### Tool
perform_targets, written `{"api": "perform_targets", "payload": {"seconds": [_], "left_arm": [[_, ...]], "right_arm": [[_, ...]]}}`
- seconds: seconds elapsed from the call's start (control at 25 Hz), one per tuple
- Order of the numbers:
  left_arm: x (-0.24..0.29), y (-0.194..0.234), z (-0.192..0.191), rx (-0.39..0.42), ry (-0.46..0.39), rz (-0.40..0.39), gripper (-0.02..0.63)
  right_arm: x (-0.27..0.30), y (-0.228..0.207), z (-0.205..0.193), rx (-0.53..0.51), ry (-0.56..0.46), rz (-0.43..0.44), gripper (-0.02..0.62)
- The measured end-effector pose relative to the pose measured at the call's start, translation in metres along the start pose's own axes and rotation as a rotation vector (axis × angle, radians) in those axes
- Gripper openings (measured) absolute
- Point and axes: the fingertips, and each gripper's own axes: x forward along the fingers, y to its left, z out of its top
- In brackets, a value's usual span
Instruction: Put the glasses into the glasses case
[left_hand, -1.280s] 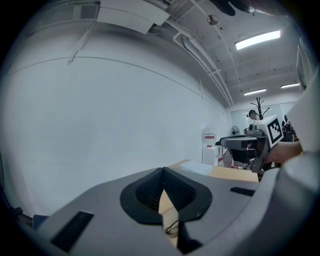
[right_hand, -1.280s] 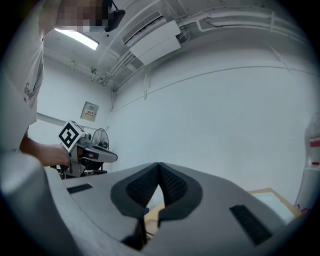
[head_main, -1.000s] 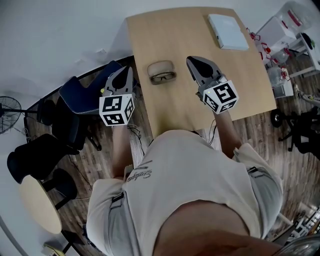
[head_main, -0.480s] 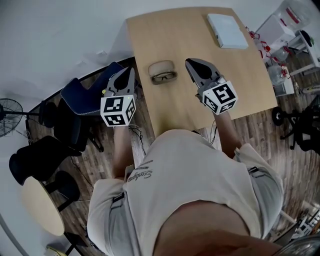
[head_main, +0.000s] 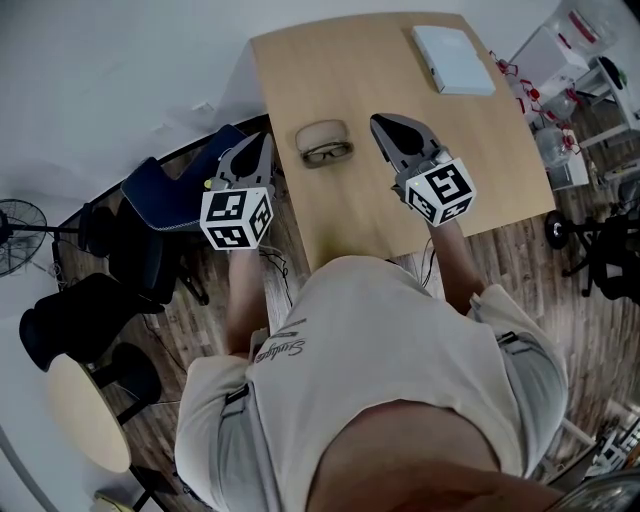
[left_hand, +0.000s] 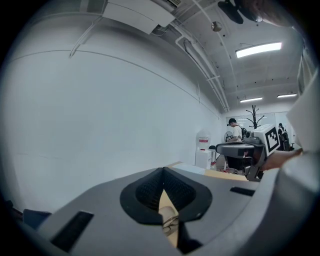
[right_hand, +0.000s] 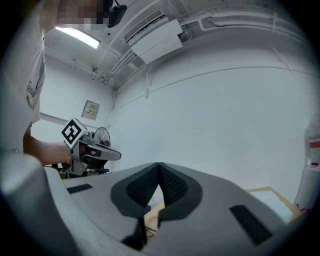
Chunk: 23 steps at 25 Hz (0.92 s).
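Note:
Dark-framed glasses (head_main: 327, 154) lie on the wooden table (head_main: 380, 70), right in front of an open beige glasses case (head_main: 322, 133). My left gripper (head_main: 262, 140) hovers at the table's left edge, just left of the glasses, jaws shut with nothing in them. My right gripper (head_main: 378, 121) is held over the table to the right of the glasses, also shut and empty. In the left gripper view the glasses (left_hand: 170, 222) show through the gap below the shut jaws (left_hand: 162, 170). The right gripper view shows its jaws (right_hand: 159, 165) closed against a white wall.
A white flat box (head_main: 455, 61) lies at the table's far right corner. A blue chair (head_main: 165, 195) and black stools (head_main: 70, 310) stand left of the table. A cluttered white trolley (head_main: 570, 60) and a black chair base (head_main: 595, 250) are on the right.
Both grippers have barely shifted; the glasses and case have not moved.

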Motion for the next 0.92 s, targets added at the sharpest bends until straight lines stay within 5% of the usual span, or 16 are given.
{"api": "perform_targets", "payload": {"seconds": [0.92], "left_arm": [[-0.003,0.009,-0.018,-0.024,0.034,-0.023,0.014]], "right_arm": [[0.007,0.011,-0.020,0.015,0.045,0.009,-0.005]]}}
